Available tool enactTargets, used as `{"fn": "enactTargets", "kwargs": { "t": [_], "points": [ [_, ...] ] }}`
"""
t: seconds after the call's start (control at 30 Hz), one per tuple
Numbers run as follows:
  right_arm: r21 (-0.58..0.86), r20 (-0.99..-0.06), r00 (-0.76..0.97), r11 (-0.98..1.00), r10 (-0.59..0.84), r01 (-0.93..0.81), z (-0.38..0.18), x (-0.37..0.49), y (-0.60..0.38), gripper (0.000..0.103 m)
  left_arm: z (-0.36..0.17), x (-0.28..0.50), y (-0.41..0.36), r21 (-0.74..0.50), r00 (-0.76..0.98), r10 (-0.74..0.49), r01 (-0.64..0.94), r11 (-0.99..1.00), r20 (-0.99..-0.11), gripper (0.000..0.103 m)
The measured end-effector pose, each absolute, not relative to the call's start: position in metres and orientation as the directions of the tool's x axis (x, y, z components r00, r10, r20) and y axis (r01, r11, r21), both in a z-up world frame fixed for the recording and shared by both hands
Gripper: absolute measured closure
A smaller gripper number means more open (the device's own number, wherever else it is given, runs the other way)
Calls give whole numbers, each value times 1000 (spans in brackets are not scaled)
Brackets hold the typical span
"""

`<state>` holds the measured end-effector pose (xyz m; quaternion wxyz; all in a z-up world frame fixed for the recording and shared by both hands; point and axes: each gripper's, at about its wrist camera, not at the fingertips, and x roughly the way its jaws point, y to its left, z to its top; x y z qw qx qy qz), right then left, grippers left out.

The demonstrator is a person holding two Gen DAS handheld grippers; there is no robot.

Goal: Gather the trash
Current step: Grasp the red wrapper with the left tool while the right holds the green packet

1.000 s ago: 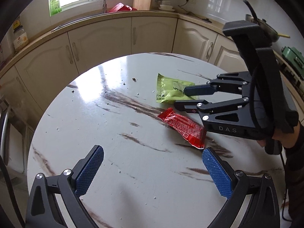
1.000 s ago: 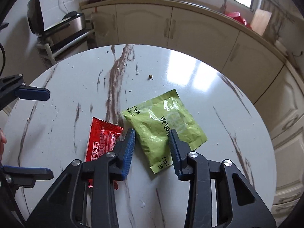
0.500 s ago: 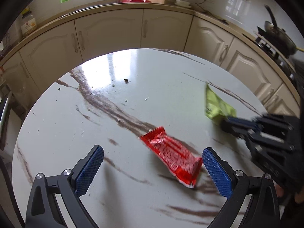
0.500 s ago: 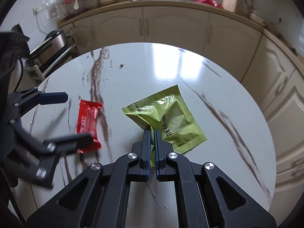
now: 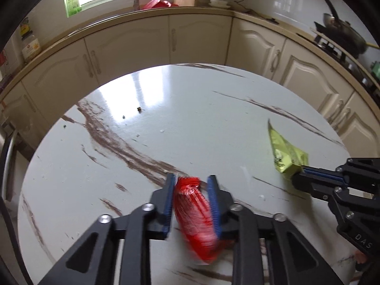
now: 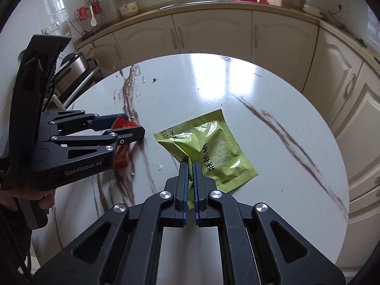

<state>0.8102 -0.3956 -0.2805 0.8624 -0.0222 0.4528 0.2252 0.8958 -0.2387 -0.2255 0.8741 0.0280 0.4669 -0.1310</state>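
On the left of the round marbled table (image 5: 190,123), the left gripper (image 5: 191,186) has just been closing its jaws, and the red wrapper (image 5: 197,218) now sits between its 2 blue pads (image 5: 168,204), pinched and bulged into a curve. In the left wrist view the wrapper is blurred, its crimped end poking up above the fingertips and its lower end near the tabletop. The right wrist view shows the same grip from the side: the left gripper (image 6: 133,128) reaches in from the left edge, the red wrapper (image 6: 123,124) sticking out past its tips and hanging below them just over the table, with a hand (image 6: 35,194) around the gripper's handle.

Further right, the right gripper (image 6: 189,168) is clamped tight, its pads nearly meeting on the near edge of the green packet (image 6: 213,149). The packet fans out beyond the fingers over the brown-veined table (image 6: 273,83); I cannot tell whether its far end touches the surface. From the left wrist view the right gripper (image 5: 296,173) comes in at the right edge, the green packet (image 5: 285,152) standing up from its tips as a narrow point.

A few dark crumbs (image 5: 139,109) lie on the far part of the table, towards the cream cabinets (image 5: 133,47)
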Motion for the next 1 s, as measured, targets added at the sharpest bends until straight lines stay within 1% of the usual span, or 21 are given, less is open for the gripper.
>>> {"fn": "enactTargets", "kwargs": {
  "t": [0.17,0.27,0.3,0.33,0.6,0.67,0.73,0.77,0.8,0.83,0.87,0.9,1.0],
  "points": [
    [167,-783,494,892,379,-419,-274,794,-389,99,-218,871,-220,-135,533,-271,280,950,-801,94],
    [171,-781,494,891,383,-421,-270,784,-384,99,-206,852,-209,-160,545,-306,299,941,-780,95],
    [173,-779,494,890,386,-422,-268,781,-382,99,-202,847,-207,-166,548,-317,308,937,-774,98],
    [174,-775,499,890,388,-422,-265,777,-380,99,-198,841,-204,-173,553,-327,314,934,-766,100],
    [144,-765,515,882,387,-449,-243,743,-347,99,-179,784,-158,-212,546,-366,324,922,-754,101],
    [115,-768,532,894,357,-433,-240,736,-342,99,-178,773,-149,-228,519,-379,332,916,-766,101],
    [92,-777,538,904,328,-418,-239,732,-341,99,-173,766,-143,-238,504,-394,346,908,-769,95],
    [94,-778,539,908,323,-409,-239,729,-343,99,-172,763,-143,-222,505,-389,360,906,-771,86],
    [92,-780,539,909,319,-405,-240,728,-344,99,-171,764,-147,-201,504,-376,367,908,-778,65],
    [92,-781,540,913,313,-398,-240,726,-346,99,-172,763,-151,-183,504,-365,375,909,-783,53],
    [94,-784,539,917,309,-389,-242,724,-349,99,-173,761,-155,-165,511,-358,384,909,-781,34],
    [102,-787,533,918,310,-384,-244,724,-351,99,-175,762,-162,-151,508,-355,400,904,-785,32],
    [113,-794,523,921,309,-373,-249,722,-359,99,-180,765,-176,-91,508,-318,421,902,-800,32]
  ]
}}
